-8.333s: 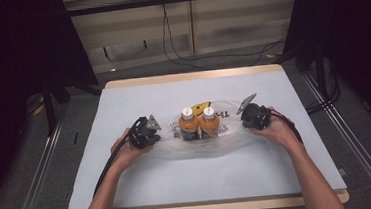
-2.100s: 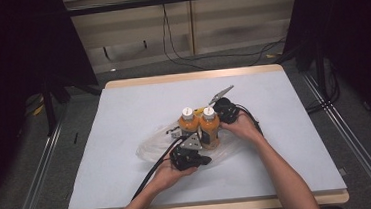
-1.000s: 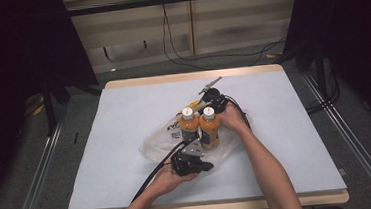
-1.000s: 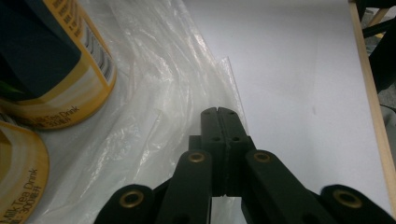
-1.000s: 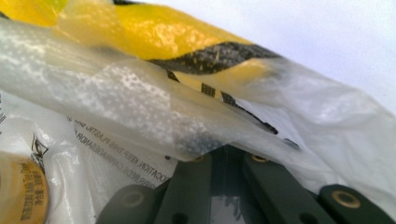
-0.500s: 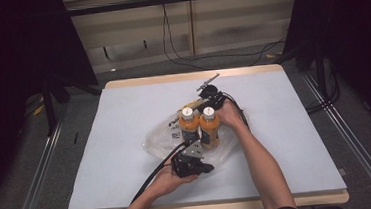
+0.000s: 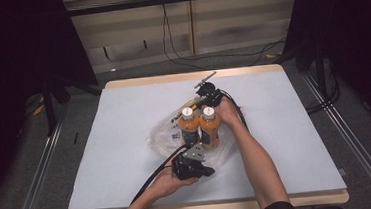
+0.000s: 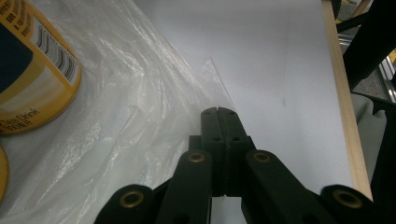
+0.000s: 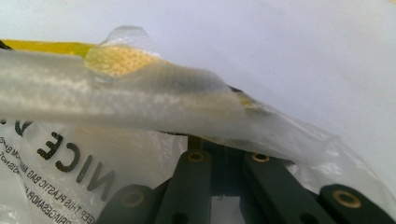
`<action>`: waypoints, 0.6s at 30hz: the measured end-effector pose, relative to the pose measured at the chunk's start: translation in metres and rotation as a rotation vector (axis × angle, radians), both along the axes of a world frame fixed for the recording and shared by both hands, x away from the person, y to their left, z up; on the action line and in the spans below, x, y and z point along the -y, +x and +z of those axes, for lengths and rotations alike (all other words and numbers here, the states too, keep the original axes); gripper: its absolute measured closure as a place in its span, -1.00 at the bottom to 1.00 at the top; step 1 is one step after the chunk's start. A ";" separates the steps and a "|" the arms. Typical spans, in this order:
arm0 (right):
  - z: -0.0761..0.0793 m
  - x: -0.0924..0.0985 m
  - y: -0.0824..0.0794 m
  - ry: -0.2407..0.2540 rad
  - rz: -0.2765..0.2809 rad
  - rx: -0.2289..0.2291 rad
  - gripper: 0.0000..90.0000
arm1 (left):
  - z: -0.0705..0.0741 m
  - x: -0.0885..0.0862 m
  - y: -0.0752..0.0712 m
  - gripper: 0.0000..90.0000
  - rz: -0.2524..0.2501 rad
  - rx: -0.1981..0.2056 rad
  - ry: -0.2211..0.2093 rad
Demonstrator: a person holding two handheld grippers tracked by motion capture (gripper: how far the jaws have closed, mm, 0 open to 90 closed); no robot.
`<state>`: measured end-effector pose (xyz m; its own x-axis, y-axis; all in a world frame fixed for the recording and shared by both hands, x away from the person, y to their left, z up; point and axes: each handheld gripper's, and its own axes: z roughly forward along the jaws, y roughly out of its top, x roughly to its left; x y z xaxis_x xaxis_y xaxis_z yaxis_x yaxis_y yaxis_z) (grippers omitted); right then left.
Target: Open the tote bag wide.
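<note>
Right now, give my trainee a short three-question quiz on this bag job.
1. How many bottles stand on the bag?
2. True or false: the left tool has its jaws wide open.
3. Which tool grips the bag's far side, beyond the bottles? A) left B) right C) neither

Key:
1. Two, orange with white caps, side by side.
2. False: its jaws are shut, tips together at the bag's near edge; whether film is pinched between them cannot be told.
3. B: in the right gripper view, film lies folded over its jaws.
</note>
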<state>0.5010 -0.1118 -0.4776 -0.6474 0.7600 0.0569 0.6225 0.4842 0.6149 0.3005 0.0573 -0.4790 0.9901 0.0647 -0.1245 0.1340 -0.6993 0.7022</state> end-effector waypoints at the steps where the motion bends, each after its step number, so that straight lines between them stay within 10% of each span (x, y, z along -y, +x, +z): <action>1: 0.000 0.000 0.000 0.002 -0.001 -0.002 1.00 | 0.000 -0.001 0.001 1.00 -0.001 -0.008 0.003; 18: 0.030 0.023 -0.036 0.175 0.098 -0.006 1.00 | 0.020 -0.018 0.011 1.00 0.085 -0.021 -0.128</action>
